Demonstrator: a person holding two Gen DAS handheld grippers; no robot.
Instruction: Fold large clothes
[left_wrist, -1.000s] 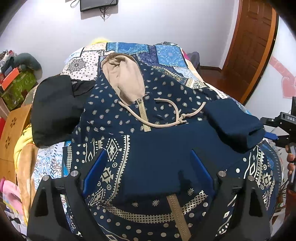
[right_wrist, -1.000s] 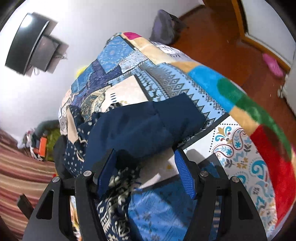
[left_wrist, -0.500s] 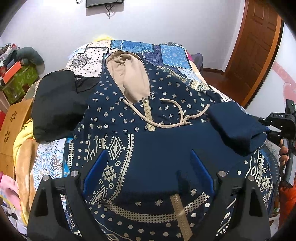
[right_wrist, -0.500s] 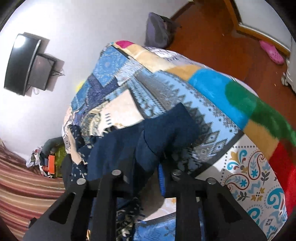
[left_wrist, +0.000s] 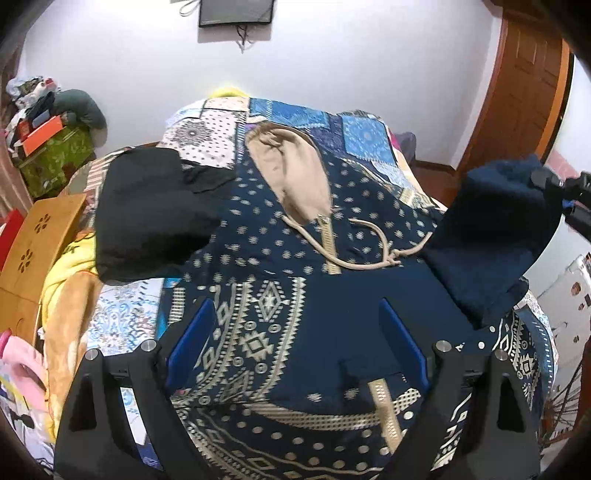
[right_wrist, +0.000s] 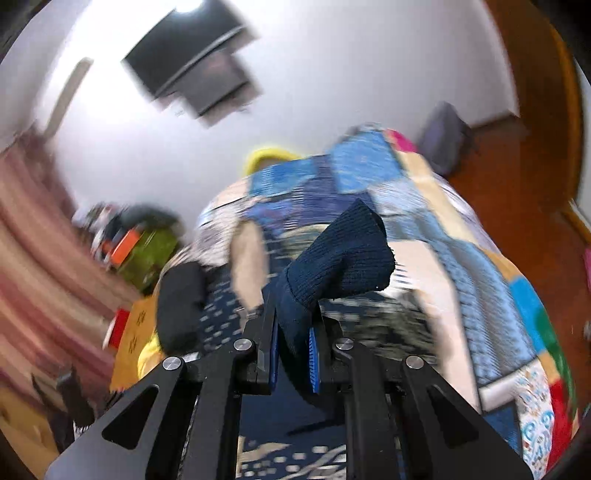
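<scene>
A navy patterned hoodie (left_wrist: 295, 258) with a beige hood lining (left_wrist: 295, 177) and drawstring lies face up on the bed. My left gripper (left_wrist: 295, 339) is open and hovers over its lower front. My right gripper (right_wrist: 293, 347) is shut on the navy sleeve cuff (right_wrist: 343, 254) and holds it raised; in the left wrist view the lifted sleeve (left_wrist: 495, 229) hangs at the right, with the right gripper (left_wrist: 565, 188) at its top.
A patchwork quilt (left_wrist: 365, 136) covers the bed. A black garment (left_wrist: 147, 210) lies left of the hoodie. A wooden stand (left_wrist: 40, 236) and green box (left_wrist: 55, 155) stand at left. A door (left_wrist: 524, 85) is at right.
My right gripper has shut on the sleeve cuff and lifted it off the bed, swinging upward. The left gripper stays open, drawn back slightly.
</scene>
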